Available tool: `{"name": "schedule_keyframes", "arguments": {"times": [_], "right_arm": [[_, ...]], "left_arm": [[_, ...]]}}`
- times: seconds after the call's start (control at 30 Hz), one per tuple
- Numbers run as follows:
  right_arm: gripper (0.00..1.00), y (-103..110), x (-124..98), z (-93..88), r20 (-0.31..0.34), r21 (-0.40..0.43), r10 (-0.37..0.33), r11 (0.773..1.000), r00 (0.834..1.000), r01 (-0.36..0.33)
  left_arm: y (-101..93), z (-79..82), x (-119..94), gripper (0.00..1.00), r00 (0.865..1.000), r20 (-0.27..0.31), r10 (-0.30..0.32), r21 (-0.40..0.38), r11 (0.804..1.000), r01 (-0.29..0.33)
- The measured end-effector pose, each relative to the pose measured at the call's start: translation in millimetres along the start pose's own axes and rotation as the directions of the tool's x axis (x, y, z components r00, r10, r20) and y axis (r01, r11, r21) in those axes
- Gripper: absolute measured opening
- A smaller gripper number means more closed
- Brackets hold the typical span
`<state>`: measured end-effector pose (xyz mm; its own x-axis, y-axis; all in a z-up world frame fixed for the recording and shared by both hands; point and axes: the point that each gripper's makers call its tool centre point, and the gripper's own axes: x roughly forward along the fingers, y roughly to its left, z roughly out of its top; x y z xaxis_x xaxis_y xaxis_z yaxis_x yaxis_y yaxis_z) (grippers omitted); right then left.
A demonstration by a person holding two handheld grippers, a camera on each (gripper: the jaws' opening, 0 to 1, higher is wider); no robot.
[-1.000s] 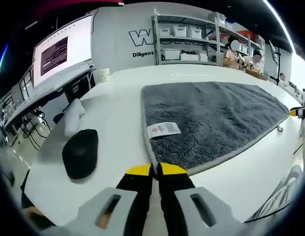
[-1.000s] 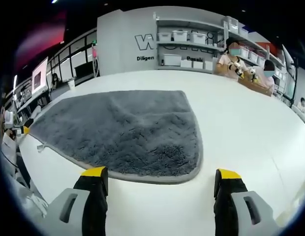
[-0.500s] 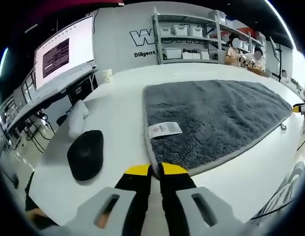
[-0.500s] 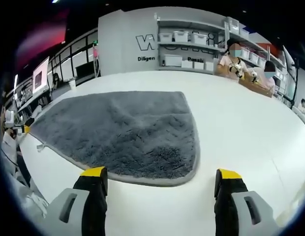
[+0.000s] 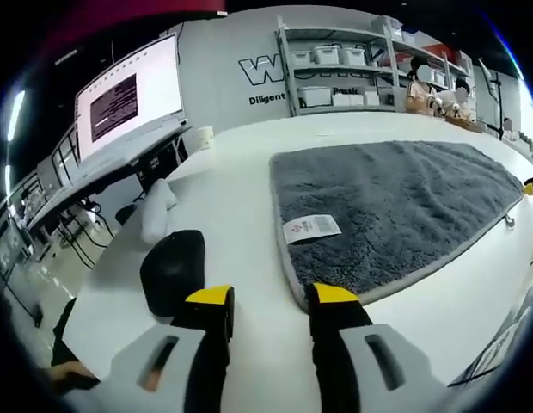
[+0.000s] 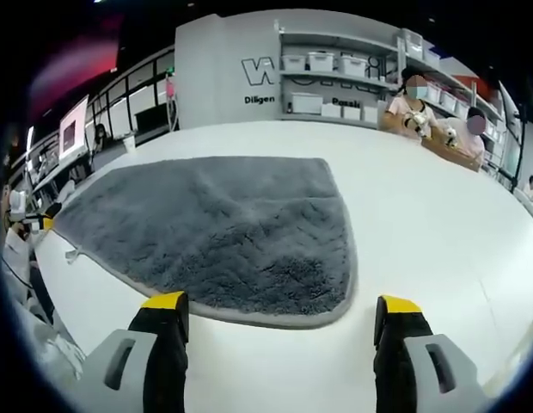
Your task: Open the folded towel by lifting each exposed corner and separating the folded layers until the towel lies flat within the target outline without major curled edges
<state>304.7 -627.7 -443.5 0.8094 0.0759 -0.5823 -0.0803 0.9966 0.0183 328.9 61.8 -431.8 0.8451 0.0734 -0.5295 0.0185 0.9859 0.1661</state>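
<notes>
Left gripper view | left hand-held gripper (image 5: 272, 298) parted, empty | right hand-held gripper (image 6: 282, 312) wide, empty | towel (image 6: 217, 222) flat

grey wall (image 6: 211, 64) | shelving (image 5: 335, 60) | wall screen (image 5: 129, 95) | white table (image 6: 438, 215)

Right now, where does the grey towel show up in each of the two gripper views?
Left gripper view: grey towel lies right of centre, its white label near the left edge, beyond the open left gripper.
Right gripper view: it spreads across the left and centre, its rounded corner above the open right gripper.
Shared landmark: the shelving with white bins on the back wall.
</notes>
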Motion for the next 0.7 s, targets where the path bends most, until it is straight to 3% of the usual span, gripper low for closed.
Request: {"name": "schedule_keyframes", "arguments": {"times": [0.43,0.53,0.63,0.7], "right_arm": [[0.87,6,1,5.1,0.005,-0.012,0.013,1.0,1.0,-0.013],[0.88,9,2,4.7,0.0,-0.02,0.018,1.0,1.0,-0.018],[0.87,11,2,4.8,-0.001,-0.021,0.026,0.999,1.0,-0.026],[0.87,12,2,4.9,-0.001,-0.021,0.027,0.999,1.0,-0.027]], "left_arm": [[-0.8,-2.1,-5,0.56,1.0,-0.014,-0.005,-0.036,0.999,0.005],[-5.9,-3.5,-6,0.68,0.999,-0.02,-0.036,-0.067,0.997,0.035],[-12.5,-5.7,-5,0.85,0.997,-0.033,-0.068,-0.078,0.995,0.065],[-20.0,-7.3,-5,0.9,0.994,-0.047,-0.096,-0.066,0.994,0.092]]}}
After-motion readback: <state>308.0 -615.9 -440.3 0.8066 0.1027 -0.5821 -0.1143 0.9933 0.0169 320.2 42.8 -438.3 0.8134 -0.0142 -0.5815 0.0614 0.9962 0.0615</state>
